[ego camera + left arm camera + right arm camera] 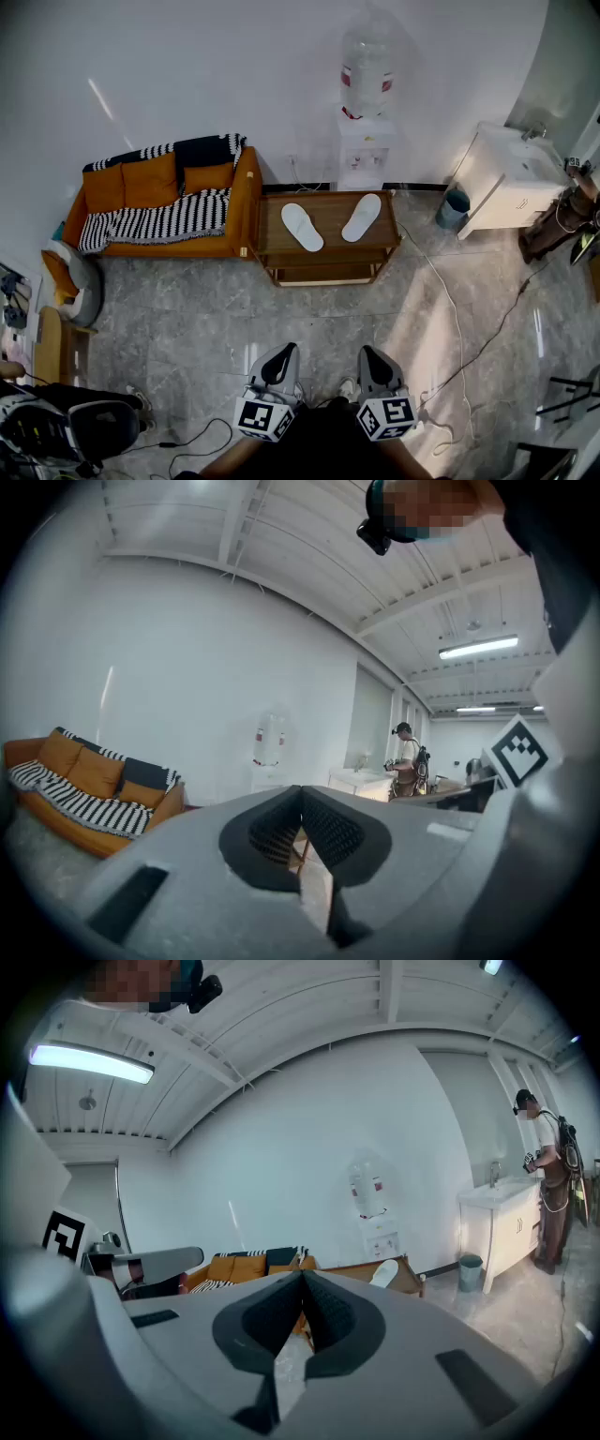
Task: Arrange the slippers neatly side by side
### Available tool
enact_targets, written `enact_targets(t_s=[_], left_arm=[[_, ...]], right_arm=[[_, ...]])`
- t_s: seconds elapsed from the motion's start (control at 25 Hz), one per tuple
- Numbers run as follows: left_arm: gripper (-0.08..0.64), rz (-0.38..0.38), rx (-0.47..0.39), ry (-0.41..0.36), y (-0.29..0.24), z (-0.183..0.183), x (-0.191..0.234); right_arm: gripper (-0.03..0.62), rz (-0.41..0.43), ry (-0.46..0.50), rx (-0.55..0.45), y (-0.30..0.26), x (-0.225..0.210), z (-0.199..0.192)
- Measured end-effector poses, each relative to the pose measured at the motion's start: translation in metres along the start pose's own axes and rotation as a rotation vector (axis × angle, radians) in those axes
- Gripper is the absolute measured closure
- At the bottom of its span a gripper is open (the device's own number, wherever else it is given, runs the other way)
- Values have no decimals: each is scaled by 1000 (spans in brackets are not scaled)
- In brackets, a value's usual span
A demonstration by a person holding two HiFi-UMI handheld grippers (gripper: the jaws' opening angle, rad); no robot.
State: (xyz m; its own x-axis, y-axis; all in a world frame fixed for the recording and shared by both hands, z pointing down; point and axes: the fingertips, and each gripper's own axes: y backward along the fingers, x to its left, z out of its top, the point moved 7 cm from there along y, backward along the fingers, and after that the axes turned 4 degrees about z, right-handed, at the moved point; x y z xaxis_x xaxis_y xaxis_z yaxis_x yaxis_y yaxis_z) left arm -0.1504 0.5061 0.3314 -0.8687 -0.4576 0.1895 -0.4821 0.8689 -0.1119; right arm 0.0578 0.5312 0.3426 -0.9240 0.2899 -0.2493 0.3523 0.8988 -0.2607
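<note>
Two white slippers lie on a low wooden table [328, 253] across the room: the left slipper [302, 226] and the right slipper [362, 217], toes splayed apart in a V. My left gripper [280, 354] and right gripper [371, 357] are held close to my body at the bottom of the head view, far from the table. Both are shut with nothing between the jaws. In the left gripper view the left gripper [302, 791] has its tips meeting; the right gripper [302, 1279] looks the same, and one white slipper [383, 1273] shows past it.
An orange sofa [169, 202] with a striped blanket stands left of the table. A water dispenser [366, 122] is behind it, a white sink cabinet [511, 178] and a small bin [453, 208] to the right. Cables [469, 328] trail over the marble floor. A person [548, 1180] stands at the sink.
</note>
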Motion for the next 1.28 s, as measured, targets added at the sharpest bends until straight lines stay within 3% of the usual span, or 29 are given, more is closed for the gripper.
enact_targets(t_s=[0.72,1.28], left_arm=[[543,0,3,17,0,-1,11],[543,-21,6,24,28,-1,65]], right_arm=[[580,0,1,-11,-10,5,2],[580,-32,10,-7,-27,61,-13]])
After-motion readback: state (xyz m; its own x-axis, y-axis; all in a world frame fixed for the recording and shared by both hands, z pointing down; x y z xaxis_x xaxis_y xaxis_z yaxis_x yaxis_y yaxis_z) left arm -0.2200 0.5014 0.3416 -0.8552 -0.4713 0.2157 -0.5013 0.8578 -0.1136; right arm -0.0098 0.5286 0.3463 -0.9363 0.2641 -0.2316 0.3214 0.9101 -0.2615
